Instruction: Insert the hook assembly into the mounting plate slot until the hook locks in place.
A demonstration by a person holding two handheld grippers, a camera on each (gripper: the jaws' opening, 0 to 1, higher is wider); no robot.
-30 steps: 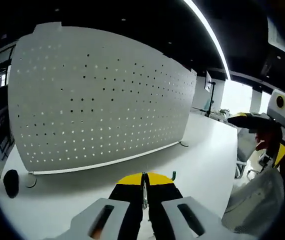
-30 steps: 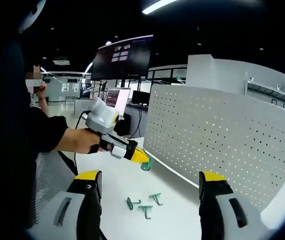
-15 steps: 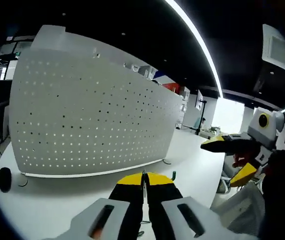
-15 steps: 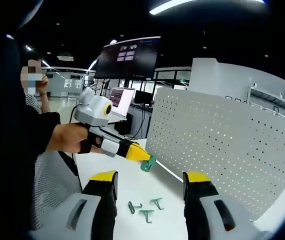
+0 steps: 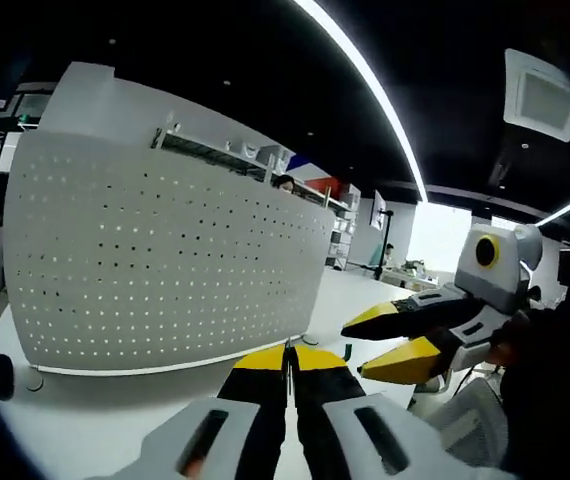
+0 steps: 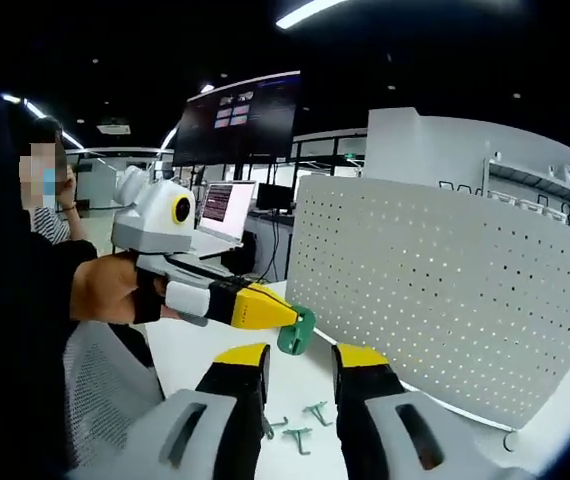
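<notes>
Left gripper view: the left gripper (image 5: 287, 372) has its yellow-tipped jaws pressed together on a green hook (image 5: 346, 351), of which just a sliver pokes out beside the tips. The white perforated panel (image 5: 155, 270) stands upright on the white table (image 5: 85, 430), near but not touching the tips. Compared with a second ago the panel sits lower in this view and more ceiling shows, so the camera has tipped upward. The right gripper (image 5: 397, 340) has come in from the right, far closer than before, with its jaws narrowed to a slim gap and nothing between them.

Right gripper view: the right gripper's own jaws (image 6: 300, 358) have drawn in from wide apart to a small gap, empty. Just beyond them the left gripper (image 6: 283, 318) holds the green hook (image 6: 297, 331) clamped, now almost at the right tips. Spare green hooks (image 6: 300, 428) lie on the table below, three a second ago, partly hidden now.

Judgement: looks like a handover or a two-handed regrip of the hook before it goes into a panel hole; insertion is not yet begun.

Writing: the dark overhead screen (image 6: 235, 116) and the monitor (image 6: 227, 205) carry content too small to read. No brand marks legible.
</notes>
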